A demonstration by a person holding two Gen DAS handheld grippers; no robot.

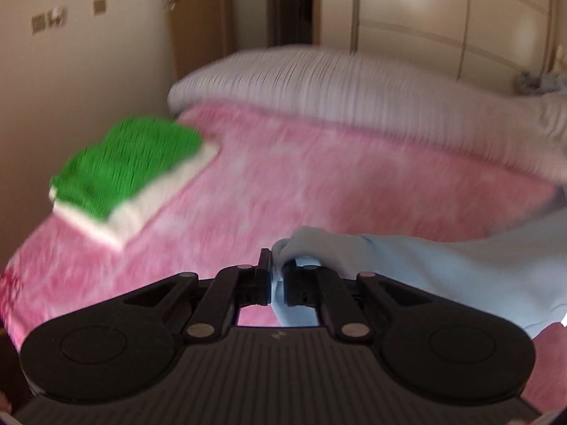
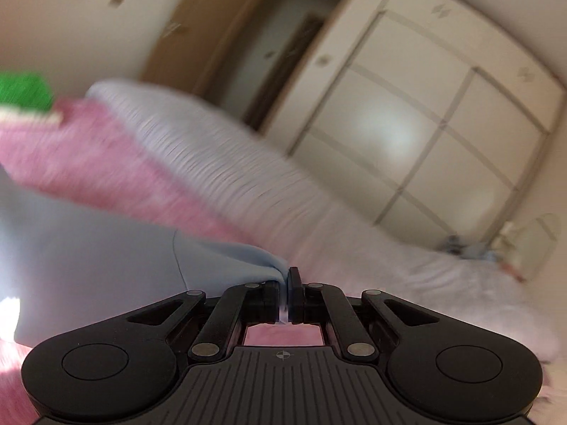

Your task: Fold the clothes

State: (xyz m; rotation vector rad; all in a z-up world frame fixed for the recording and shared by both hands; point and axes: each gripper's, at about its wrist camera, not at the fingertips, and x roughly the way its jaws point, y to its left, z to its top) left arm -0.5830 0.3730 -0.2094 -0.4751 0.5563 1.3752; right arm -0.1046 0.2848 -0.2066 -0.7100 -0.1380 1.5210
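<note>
Green folded stack (image 2: 22,92): cut off by the left edge.
Light blue garment (image 1: 460,276): runs past the right edge (extent unseen).
Bedding beside it: motion-blurred.

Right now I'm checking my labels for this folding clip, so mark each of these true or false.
1. The left gripper is shut on the light blue garment. True.
2. The right gripper is open. False: its fingers are shut on an edge of the same garment.
3. A green item lies on top of a white one. True.
4. The blanket is yellow. False: it is pink.
5. The green item is in the left gripper. False: it lies apart from the gripper on the blanket.
</note>
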